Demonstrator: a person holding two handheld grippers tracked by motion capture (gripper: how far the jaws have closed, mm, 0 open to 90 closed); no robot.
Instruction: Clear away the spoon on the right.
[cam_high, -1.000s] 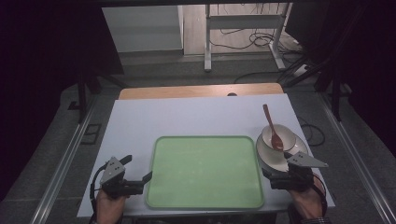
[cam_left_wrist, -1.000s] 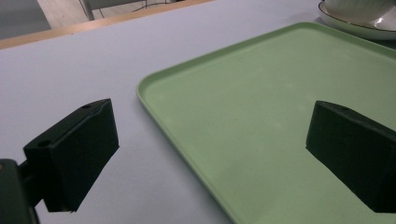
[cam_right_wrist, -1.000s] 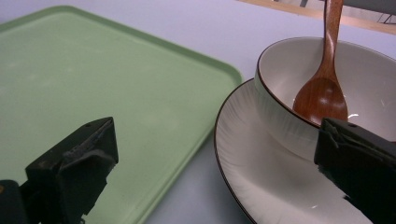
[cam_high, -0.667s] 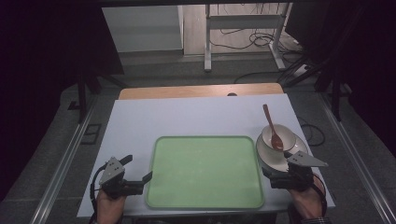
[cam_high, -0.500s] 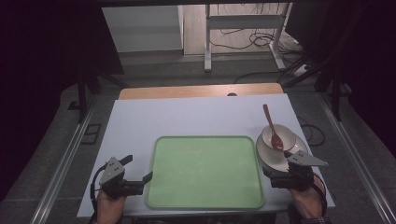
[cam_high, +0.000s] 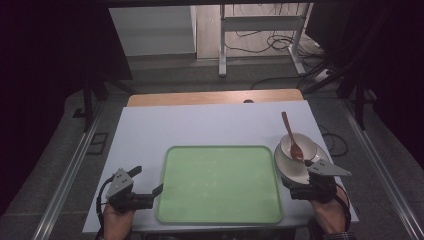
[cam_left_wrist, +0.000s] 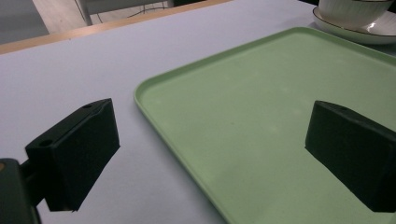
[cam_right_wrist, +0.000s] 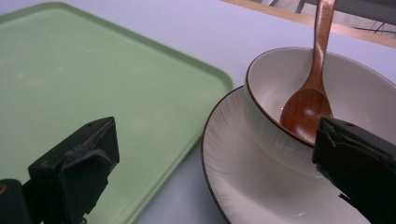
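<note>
From the high view, nothing has shifted over the last second: your left gripper (cam_high: 142, 187) sits where it was at the near left corner of the green tray (cam_high: 220, 182), and your right gripper (cam_high: 300, 187) stays parked at the near edge of the plate (cam_high: 287, 167), with the bowl (cam_high: 305, 145) on that plate and the wooden spoon (cam_high: 291, 137) leaning in the bowl as before. That stillness tells me you have not yet started a pick; you are lined up and waiting. In the left gripper view, your jaws stand wide apart and hold nothing; the tray's (cam_left_wrist: 261, 116) rim runs between them, so the left jaw hangs over bare table (cam_left_wrist: 70, 65) and the right jaw over the tray's floor, with the plate (cam_left_wrist: 355, 32) and the bowl (cam_left_wrist: 352, 7) far ahead beyond the right jaw. In the right gripper view, your jaws are again fully spread and empty; the left jaw sits above the tray (cam_right_wrist: 93, 84), the right jaw is in front of the bowl's (cam_right_wrist: 373, 93) near wall, and the plate's (cam_right_wrist: 238, 163) rim curves up between the two. The spoon's (cam_right_wrist: 310, 100) scoop lies inside the bowl just ahead of the right jaw, its handle rising away from you. My guess is that the plate stack is headed onto the tray, so your right gripper is the one that is better placed to begin.
</note>
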